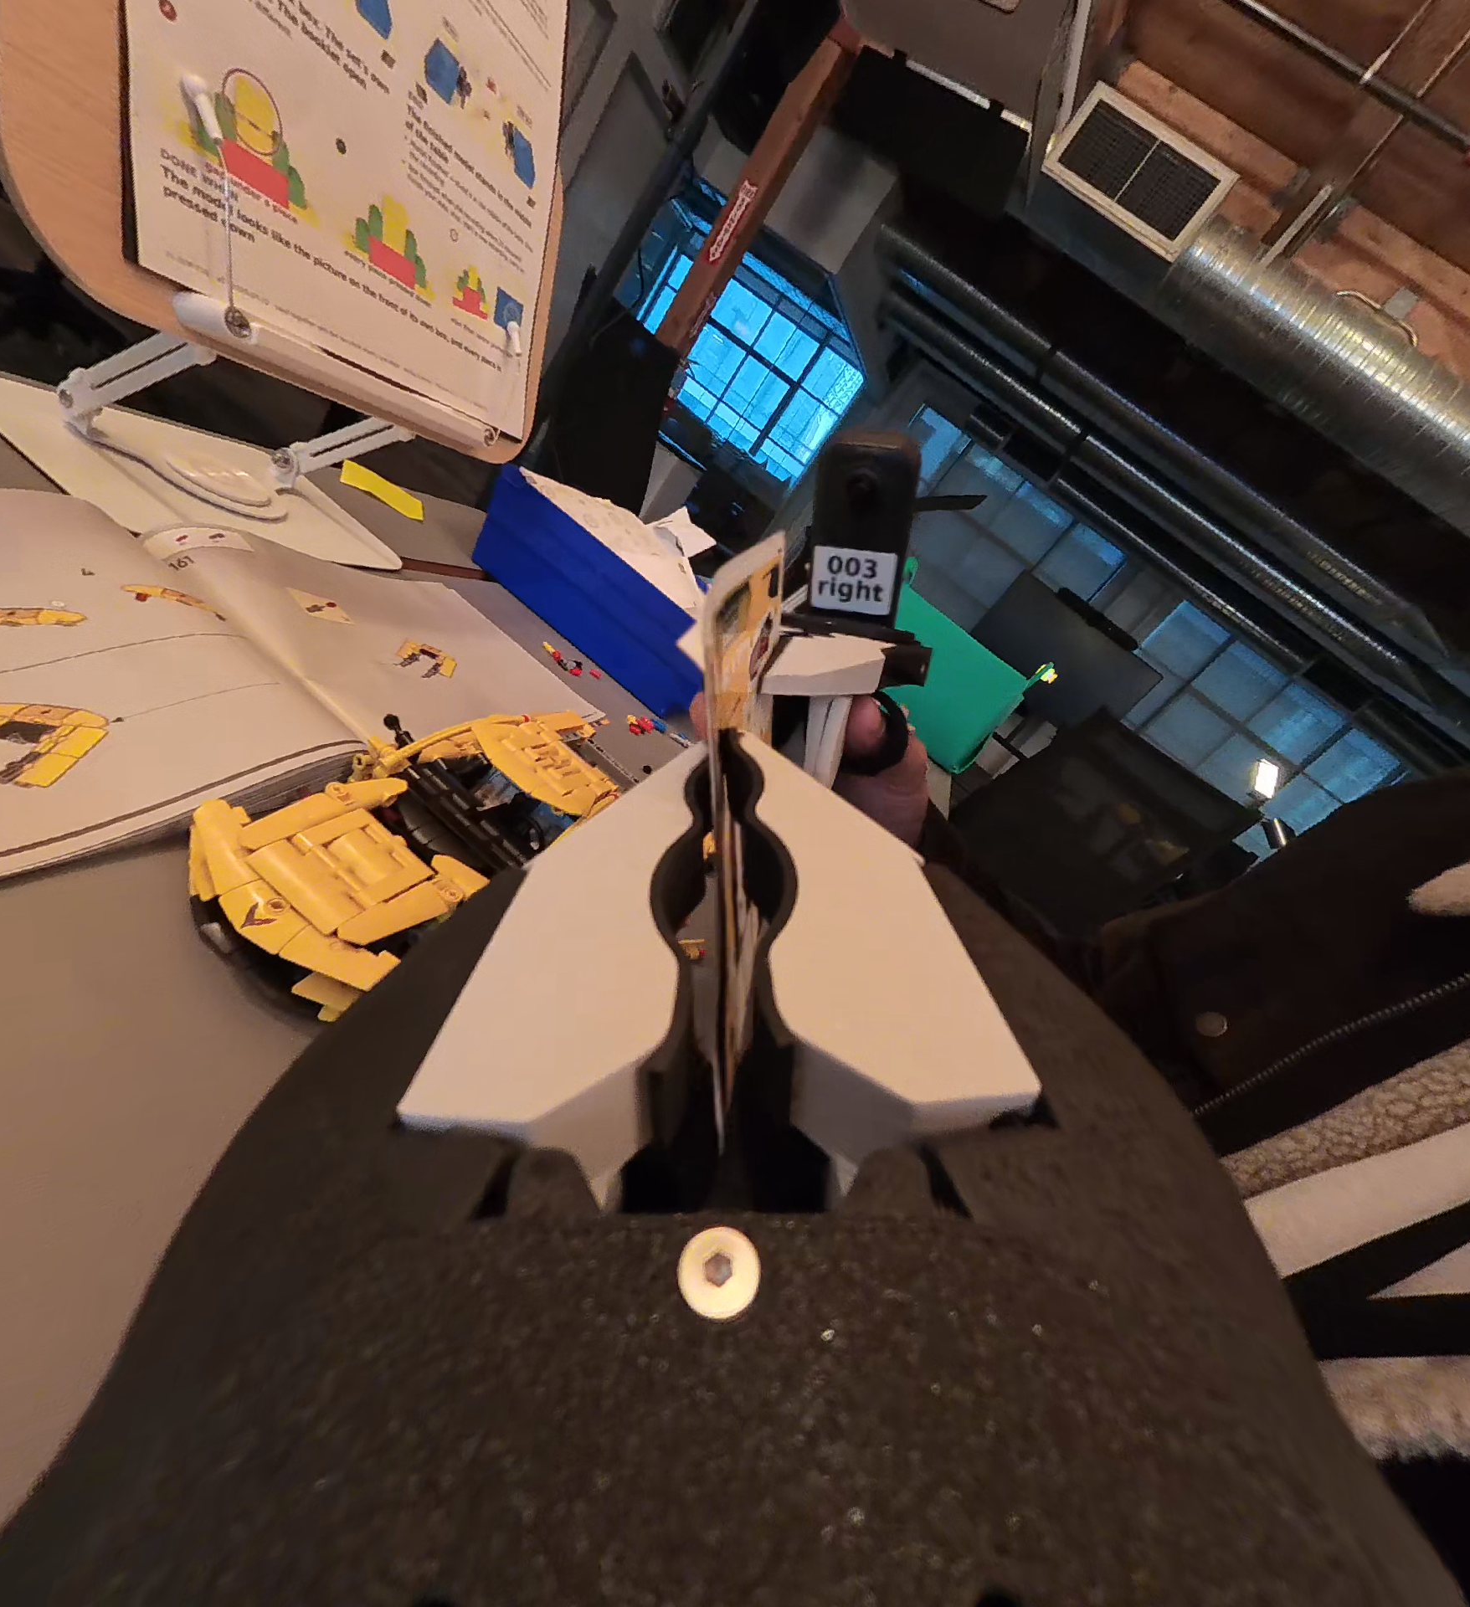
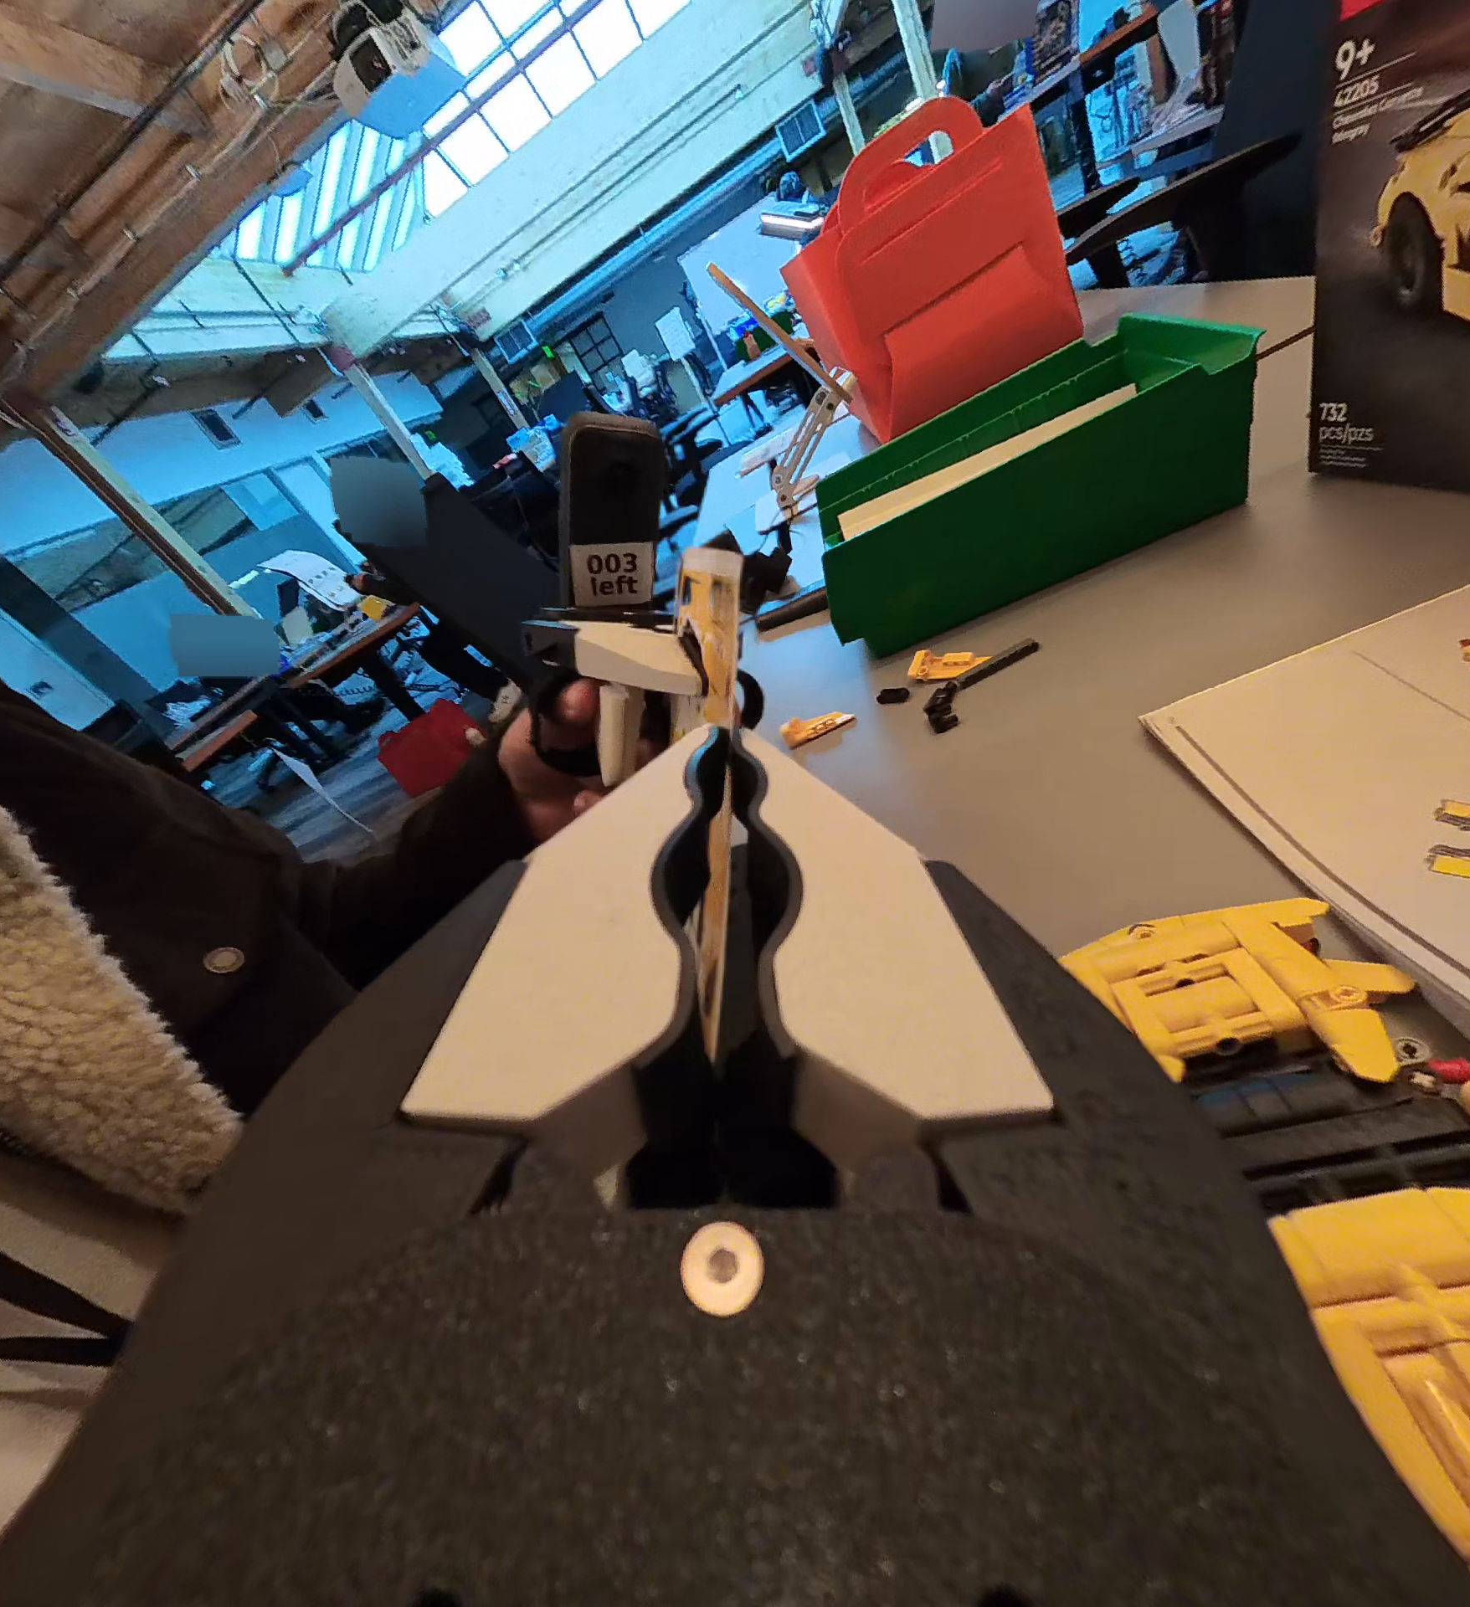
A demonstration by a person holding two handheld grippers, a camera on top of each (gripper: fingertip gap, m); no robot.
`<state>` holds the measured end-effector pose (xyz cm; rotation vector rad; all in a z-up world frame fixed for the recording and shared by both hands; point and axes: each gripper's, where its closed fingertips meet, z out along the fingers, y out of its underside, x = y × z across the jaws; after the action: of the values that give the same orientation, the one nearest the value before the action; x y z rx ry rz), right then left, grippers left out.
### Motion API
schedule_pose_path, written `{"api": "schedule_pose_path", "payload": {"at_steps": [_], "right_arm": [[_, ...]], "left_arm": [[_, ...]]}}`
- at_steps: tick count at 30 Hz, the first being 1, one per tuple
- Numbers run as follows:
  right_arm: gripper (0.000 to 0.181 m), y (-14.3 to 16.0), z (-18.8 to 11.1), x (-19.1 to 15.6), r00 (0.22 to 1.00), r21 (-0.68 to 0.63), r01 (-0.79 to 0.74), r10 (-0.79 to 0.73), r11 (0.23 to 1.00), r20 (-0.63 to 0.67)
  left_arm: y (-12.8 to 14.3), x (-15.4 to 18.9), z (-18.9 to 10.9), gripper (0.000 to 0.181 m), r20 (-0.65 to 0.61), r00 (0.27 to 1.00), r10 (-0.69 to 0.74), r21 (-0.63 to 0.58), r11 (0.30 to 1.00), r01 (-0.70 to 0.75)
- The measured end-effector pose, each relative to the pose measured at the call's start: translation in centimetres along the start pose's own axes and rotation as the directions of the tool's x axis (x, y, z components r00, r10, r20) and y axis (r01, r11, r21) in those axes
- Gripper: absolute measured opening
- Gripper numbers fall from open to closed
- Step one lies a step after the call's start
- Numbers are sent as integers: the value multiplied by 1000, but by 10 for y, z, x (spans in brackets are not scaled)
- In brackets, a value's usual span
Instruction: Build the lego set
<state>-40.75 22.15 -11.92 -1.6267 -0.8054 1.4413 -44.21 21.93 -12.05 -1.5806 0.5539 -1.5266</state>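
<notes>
On the left of the left wrist view a printed sheet on a wooden stand [image 1: 340,200] leans over the grey table [image 1: 88,1087], with the open instruction booklet [image 1: 149,661] lying flat below it and the part-built yellow Lego car [image 1: 384,852] resting just beside the booklet's near edge. Behind it sits a blue bin [image 1: 584,600]. In the middle of that view the left gripper [image 1: 727,765] is clamped on a thin yellow-and-white sheet [image 1: 745,626], probably a sticker sheet, seen edge-on and running straight away from the camera along the fingers. At its far end the right gripper [image 1: 779,670] pinches the same sheet from the opposite side, so the two grippers face each other with the sheet stretched between them, lifted above the table. The right wrist view shows the mirror of this: the right gripper [image 2: 727,756] closed on the sheet's near end, the left gripper [image 2: 697,670] gripping the far end. Further right lie loose yellow and black pieces [image 2: 940,674], a green bin [image 2: 1036,496], an orange bag [image 2: 931,261] and the set's box [image 2: 1427,243]. The car [image 2: 1236,983] lies low to the right of the right gripper and low to the left of the left one, so whichever releases first must swing down and across; neither looks clearly nearer.
</notes>
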Motion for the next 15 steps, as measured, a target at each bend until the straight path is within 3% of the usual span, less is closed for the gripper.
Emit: {"api": "schedule_pose_path", "payload": {"at_steps": [6,15], "right_arm": [[0,-8,-4,-4,993,56,-96,92,994,75],[0,-7,-5,3,996,49,-90,88,995,33]], "left_arm": [[0,13,2,4,-82,997,-8,-1,1000,8],[10,14,11,0,-73,997,34,-26,999,-36]]}}
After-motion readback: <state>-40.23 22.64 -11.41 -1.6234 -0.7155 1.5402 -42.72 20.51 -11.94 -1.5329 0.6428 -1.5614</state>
